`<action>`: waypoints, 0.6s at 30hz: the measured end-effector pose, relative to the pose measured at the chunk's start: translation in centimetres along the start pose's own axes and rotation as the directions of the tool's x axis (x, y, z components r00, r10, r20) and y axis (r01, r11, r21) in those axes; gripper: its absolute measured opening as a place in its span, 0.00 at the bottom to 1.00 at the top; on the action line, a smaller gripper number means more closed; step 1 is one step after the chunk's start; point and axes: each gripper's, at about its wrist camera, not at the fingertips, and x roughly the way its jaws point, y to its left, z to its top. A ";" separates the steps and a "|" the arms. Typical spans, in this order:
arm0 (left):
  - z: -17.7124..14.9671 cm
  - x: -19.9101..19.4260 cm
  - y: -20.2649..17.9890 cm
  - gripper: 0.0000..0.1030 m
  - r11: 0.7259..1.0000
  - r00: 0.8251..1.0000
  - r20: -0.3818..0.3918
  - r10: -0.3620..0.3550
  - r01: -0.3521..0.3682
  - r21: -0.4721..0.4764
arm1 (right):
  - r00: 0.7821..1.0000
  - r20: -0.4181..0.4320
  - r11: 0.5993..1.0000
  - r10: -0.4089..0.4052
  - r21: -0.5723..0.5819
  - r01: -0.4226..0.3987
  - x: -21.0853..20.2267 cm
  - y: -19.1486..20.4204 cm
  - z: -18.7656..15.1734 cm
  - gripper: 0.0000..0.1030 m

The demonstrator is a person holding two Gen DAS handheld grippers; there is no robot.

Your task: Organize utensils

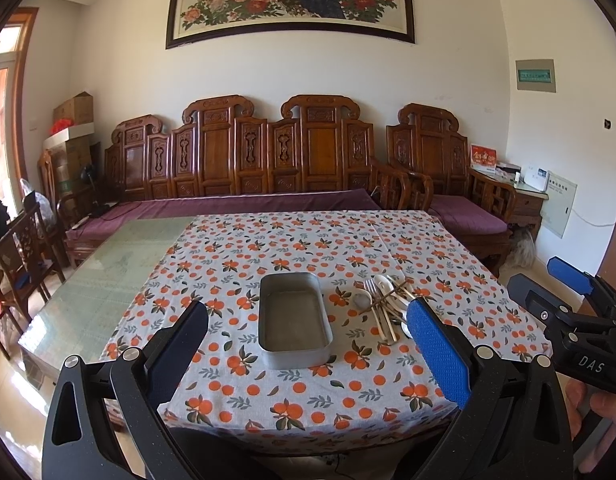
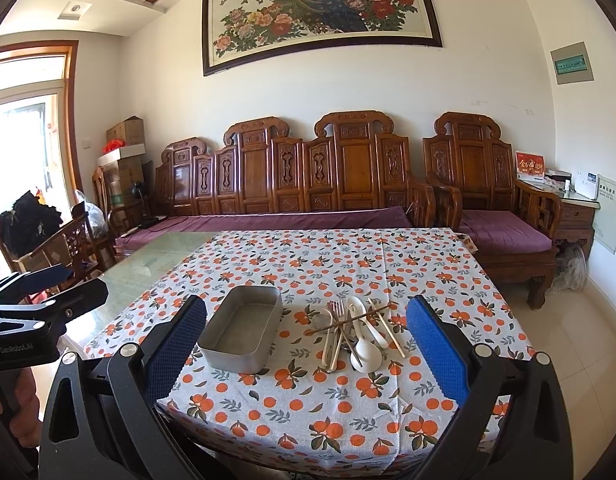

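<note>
An empty metal tray [image 1: 294,316] [image 2: 240,334] sits on the orange-patterned tablecloth [image 1: 308,240] [image 2: 331,256]. Right of it lies a pile of utensils [image 1: 387,304] [image 2: 353,332]: a fork, white spoons, chopsticks and a small strainer, crossed over one another. My left gripper [image 1: 308,348] hovers open above the near table edge, in front of the tray. My right gripper [image 2: 308,344] is also open, held back from the tray and the pile, with nothing between its fingers. The right gripper [image 1: 563,300] shows at the right of the left wrist view, and the left gripper [image 2: 36,300] at the left of the right wrist view.
The cloth covers the right part of a glass-topped table [image 1: 120,264] [image 2: 148,268]. A carved wooden bench with purple cushions [image 1: 244,168] [image 2: 292,184] stands behind it. A wooden chair [image 1: 16,256] [image 2: 64,248] is at the left, and a side cabinet [image 1: 523,196] at the right.
</note>
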 end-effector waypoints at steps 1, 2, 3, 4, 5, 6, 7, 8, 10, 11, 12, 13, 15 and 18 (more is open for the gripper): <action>-0.1 0.0 0.0 0.94 1.000 1.000 0.000 0.000 0.000 0.000 | 1.000 0.000 1.000 0.000 0.000 0.000 0.0 0.0 0.0 0.98; -0.1 0.0 0.0 0.94 1.000 1.000 0.001 0.000 0.000 0.000 | 1.000 0.000 1.000 0.000 0.000 0.000 0.0 -0.1 -0.1 0.98; -0.1 0.0 0.0 0.94 1.000 1.000 0.001 0.000 0.000 -0.001 | 1.000 0.000 1.000 0.000 -0.001 0.000 0.0 -0.1 -0.1 0.98; 0.0 0.0 0.0 0.94 1.000 1.000 0.001 -0.001 0.001 0.000 | 1.000 0.000 1.000 0.000 0.000 0.000 0.0 -0.2 -0.1 0.98; -0.2 0.0 0.0 0.94 1.000 1.000 0.002 -0.001 0.001 0.000 | 1.000 0.000 1.000 0.000 0.000 0.000 0.0 -0.3 -0.2 0.98; -0.1 0.0 0.0 0.94 1.000 1.000 0.001 -0.002 0.002 0.000 | 1.000 0.000 1.000 0.000 0.000 0.000 0.1 -0.5 -0.2 0.98; -0.1 0.0 0.0 0.94 1.000 1.000 0.000 -0.002 0.002 0.001 | 1.000 0.000 1.000 0.000 -0.001 0.000 0.1 -0.6 -0.3 0.98; -0.3 0.1 0.0 0.94 1.000 1.000 -0.001 -0.003 0.003 0.002 | 1.000 0.000 1.000 0.000 0.000 0.000 0.1 -0.8 -0.3 0.98; -0.5 0.3 -0.1 0.94 1.000 1.000 -0.005 -0.003 0.003 0.005 | 1.000 -0.003 1.000 0.000 0.001 0.000 0.2 0.2 -0.3 0.98; -0.6 0.4 -0.1 0.94 1.000 1.000 -0.008 -0.004 0.004 0.006 | 1.000 -0.004 1.000 0.000 0.001 0.000 0.2 0.3 -0.3 0.98; -0.7 0.6 -0.1 0.94 1.000 1.000 -0.012 -0.004 0.004 0.007 | 1.000 -0.007 1.000 0.000 0.003 0.000 0.3 0.5 -0.2 0.98; -0.9 1.0 -0.1 0.94 1.000 1.000 -0.017 -0.005 0.006 0.008 | 1.000 -0.010 1.000 0.001 0.005 -0.001 0.4 0.6 -0.1 0.98; -1.2 1.6 -0.1 0.94 1.000 0.999 -0.034 -0.009 0.009 0.013 | 1.000 -0.014 1.000 0.003 0.006 -0.003 0.6 0.6 -0.1 0.98; -1.9 2.6 -0.1 0.94 1.000 0.998 -0.063 -0.019 0.020 0.022 | 0.999 -0.031 1.000 0.005 0.006 -0.005 1.3 -0.2 -0.6 0.98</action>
